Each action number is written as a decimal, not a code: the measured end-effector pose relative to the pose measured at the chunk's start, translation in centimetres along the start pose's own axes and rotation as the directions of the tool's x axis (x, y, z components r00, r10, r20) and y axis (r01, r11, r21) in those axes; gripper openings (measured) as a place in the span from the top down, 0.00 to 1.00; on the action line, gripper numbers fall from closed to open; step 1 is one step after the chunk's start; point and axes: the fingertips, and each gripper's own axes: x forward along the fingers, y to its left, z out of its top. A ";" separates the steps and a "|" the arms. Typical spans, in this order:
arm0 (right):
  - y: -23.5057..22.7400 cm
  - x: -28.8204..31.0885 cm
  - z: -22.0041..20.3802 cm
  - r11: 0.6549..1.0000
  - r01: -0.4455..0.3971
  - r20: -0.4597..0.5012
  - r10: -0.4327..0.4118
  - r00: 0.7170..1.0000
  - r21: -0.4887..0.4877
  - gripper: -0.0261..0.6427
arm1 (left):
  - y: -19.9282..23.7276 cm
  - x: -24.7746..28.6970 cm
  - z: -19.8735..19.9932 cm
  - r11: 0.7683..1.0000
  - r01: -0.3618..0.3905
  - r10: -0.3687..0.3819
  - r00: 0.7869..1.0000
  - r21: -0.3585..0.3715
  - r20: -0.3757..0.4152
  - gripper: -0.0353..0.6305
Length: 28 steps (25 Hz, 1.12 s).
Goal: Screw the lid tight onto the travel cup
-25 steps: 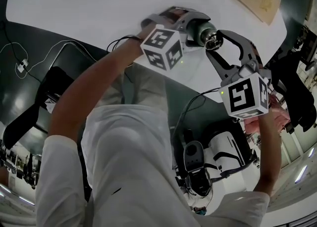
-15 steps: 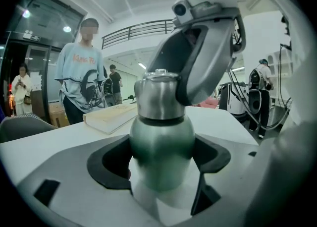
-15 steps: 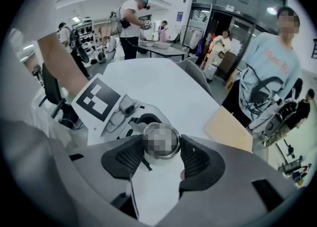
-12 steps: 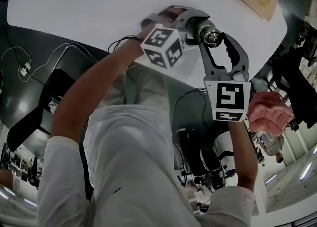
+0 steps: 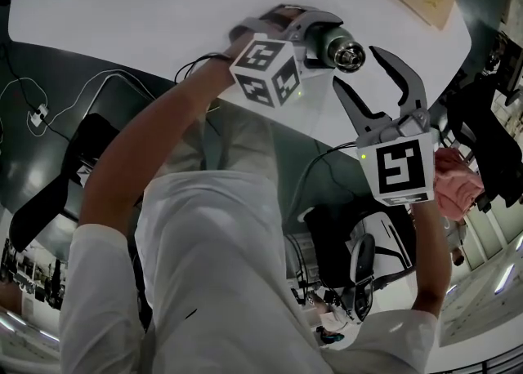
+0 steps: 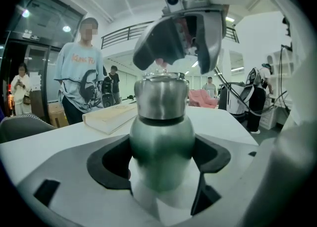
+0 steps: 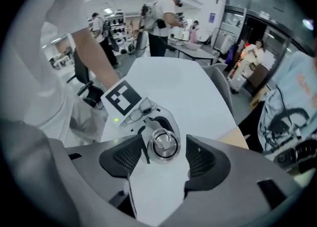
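Fingers of the left gripper clamp the steel travel cup on its side above the white table's near edge, its lid turned toward the right gripper for twisting. That gripper's jaws are opening, with the lid in line but untouched. 0.5 seconds earlier they straddled the lid; now they have backed off, probably to re-grip.

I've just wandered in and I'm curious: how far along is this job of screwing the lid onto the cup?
Done: the lid sits on the cup, which the left gripper clamps. In hand: the right gripper has its jaws opening, pads clear of the lid, probably between twists. Left: likely more turns; whether the lid is tight cannot be seen.
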 end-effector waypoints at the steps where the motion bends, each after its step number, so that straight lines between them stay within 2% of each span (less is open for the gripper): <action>1: 0.1 -0.4 0.0 0.997 -0.032 -0.020 0.030 0.999 -0.069 0.58 | -0.1 0.1 0.3 1.000 0.000 0.000 1.000 0.001 -0.001 0.40; 3: 0.1 -1.1 -0.4 0.971 -0.103 -0.068 0.090 0.994 -0.218 0.58 | -0.2 0.4 1.0 1.000 0.001 -0.001 1.000 0.003 -0.003 0.40; 5: 0.3 -1.2 -0.8 0.921 -0.177 -0.121 0.143 0.982 -0.346 0.58 | -0.1 0.5 1.2 1.000 0.000 0.000 1.000 0.008 -0.002 0.40; 9: 0.4 -0.6 -1.1 0.785 -0.286 -0.209 0.203 0.957 -0.550 0.58 | -0.2 0.4 1.3 1.000 -0.002 0.002 1.000 0.009 0.000 0.40; 14: 1.0 1.0 -1.6 0.644 -0.418 -0.302 0.289 0.908 -0.641 0.58 | -0.5 0.3 1.1 1.000 0.001 -0.001 1.000 -0.001 -0.006 0.40; 16: 0.9 1.3 -2.0 0.616 -0.444 -0.327 0.301 0.896 -0.651 0.59 | -0.2 0.4 1.2 1.000 -0.002 0.002 1.000 0.001 -0.003 0.40; 18: 0.9 1.2 -2.2 0.627 -0.455 -0.329 0.315 0.890 -0.633 0.62 | -0.3 0.5 1.3 1.000 0.001 -0.001 1.000 0.000 0.004 0.40; 24: 1.0 1.4 -2.1 0.718 -0.389 -0.265 0.286 0.921 -0.577 0.62 | -0.3 0.4 1.1 1.000 -0.008 0.008 1.000 0.014 -0.015 0.40; 28: 0.8 1.3 -1.9 0.819 -0.355 -0.222 0.282 0.933 -0.450 0.62 | -0.5 0.3 1.2 1.000 -0.001 0.001 1.000 0.008 -0.016 0.40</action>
